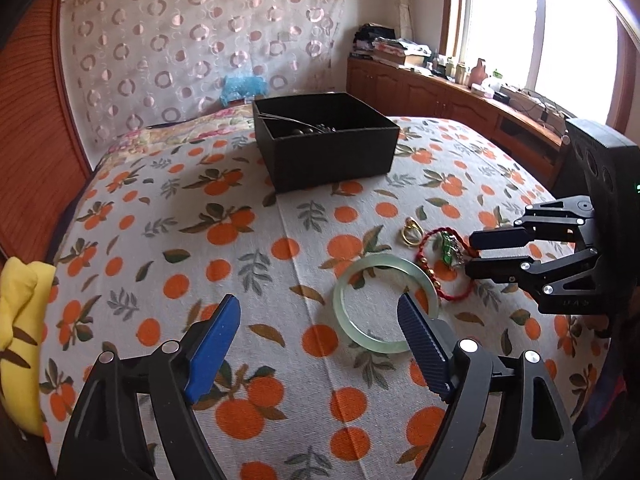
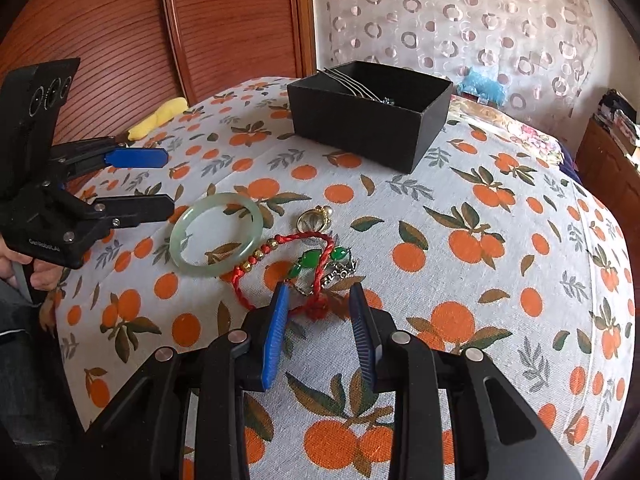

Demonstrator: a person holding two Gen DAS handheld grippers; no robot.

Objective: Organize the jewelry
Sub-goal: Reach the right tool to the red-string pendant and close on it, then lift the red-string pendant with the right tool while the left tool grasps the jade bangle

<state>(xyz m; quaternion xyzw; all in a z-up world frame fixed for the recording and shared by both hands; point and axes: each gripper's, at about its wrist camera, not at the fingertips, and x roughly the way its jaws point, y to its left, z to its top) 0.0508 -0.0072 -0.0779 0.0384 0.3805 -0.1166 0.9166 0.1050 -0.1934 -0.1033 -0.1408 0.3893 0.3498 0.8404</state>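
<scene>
The left gripper [image 1: 320, 312] hangs with its jaws wide apart and empty; one fingertip [image 1: 408, 304] covers part of the pale green bangle [image 1: 348, 316], so whether they touch is unclear. The right gripper [image 2: 318, 292] is also parted and holds nothing, its tips just short of the red cord bracelet [image 2: 320, 248] with green beads; a small silvery charm [image 2: 340, 270] beside the cord is too tangled to make out. Just beyond lies a gold ring [image 2: 314, 218], close to the bangle. All rest on the orange-print bedspread [image 2: 440, 200] near its middle. Toward the far edge stands a black box [image 2: 360, 120]; its contents are mostly hidden, only thin wires showing.
</scene>
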